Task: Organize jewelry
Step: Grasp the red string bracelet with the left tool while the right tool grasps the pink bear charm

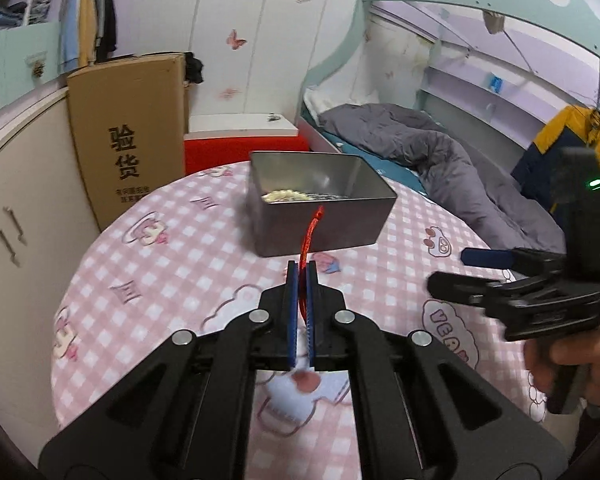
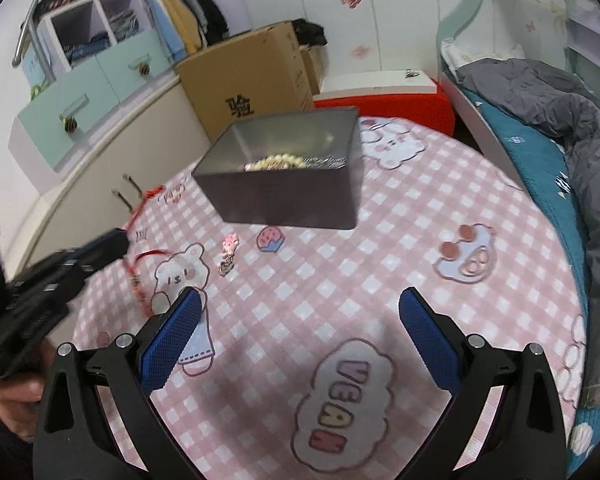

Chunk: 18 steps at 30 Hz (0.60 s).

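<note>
Left wrist view: the left gripper [image 1: 301,268] fingers pinch a red cord bracelet [image 1: 309,236] just before the metal tin [image 1: 324,216]. Lift it over the rim, then let go. The right gripper [image 2: 300,320] fingers are wide, holding nothing.

Left gripper [image 1: 301,276]: black linkage arms, silver rivets, blue ribbed pads. Right gripper [image 2: 300,308]: same, green LED.

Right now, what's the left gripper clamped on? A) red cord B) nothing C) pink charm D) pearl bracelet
A: in the left wrist view the left gripper has its blue pads shut on the red cord, which sticks up in front of the metal tin.
</note>
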Available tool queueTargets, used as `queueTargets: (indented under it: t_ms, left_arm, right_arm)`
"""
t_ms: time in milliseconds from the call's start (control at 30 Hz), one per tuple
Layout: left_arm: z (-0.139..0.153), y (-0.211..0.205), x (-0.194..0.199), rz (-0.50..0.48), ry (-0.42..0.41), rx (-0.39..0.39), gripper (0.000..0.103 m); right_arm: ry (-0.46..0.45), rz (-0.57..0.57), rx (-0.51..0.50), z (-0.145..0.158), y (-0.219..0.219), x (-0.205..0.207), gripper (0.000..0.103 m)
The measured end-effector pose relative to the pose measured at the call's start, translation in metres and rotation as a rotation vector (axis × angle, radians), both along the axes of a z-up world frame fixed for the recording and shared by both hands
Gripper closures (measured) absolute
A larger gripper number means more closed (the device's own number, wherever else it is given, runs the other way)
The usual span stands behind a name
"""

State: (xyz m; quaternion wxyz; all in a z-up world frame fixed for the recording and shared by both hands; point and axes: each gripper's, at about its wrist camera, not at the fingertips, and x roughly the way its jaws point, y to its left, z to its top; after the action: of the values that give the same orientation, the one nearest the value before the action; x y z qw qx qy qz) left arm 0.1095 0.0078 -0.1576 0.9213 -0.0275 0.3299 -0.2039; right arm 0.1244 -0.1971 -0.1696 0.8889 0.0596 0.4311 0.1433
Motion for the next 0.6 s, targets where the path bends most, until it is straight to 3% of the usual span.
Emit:
queueTargets:
  t_ms: [233, 300, 367, 467, 533, 600]
  left_arm:
    - [-0.009, 0.032, -0.006, 0.092, 0.031, 0.021, 0.1]
    - [-0.015, 0.039, -0.003, 0.12, 0.056, 0.016, 0.1]
    - [-0.016, 0.043, -0.001, 0.137, 0.067, 0.015, 0.1]
    - [-0.015, 0.044, -0.001, 0.146, 0.071, 0.02, 0.1]
    - [-0.014, 0.044, -0.001, 0.152, 0.075, 0.026, 0.1]
    - [-0.012, 0.043, 0.001, 0.159, 0.082, 0.031, 0.1]
  right_arm:
    - [0.013, 0.118, -0.06, -0.025, 0.052, 0.025, 0.009]
    - [0.006, 0.145, -0.085, -0.03, 0.066, 0.034, 0.02]
    - [0.012, 0.169, -0.133, -0.037, 0.082, 0.043, 0.046]
    - [-0.01, 0.2, -0.218, -0.045, 0.097, 0.044, 0.077]
    - [-0.004, 0.217, -0.211, -0.044, 0.098, 0.042, 0.091]
    - [-0.005, 0.223, -0.19, -0.04, 0.094, 0.036, 0.091]
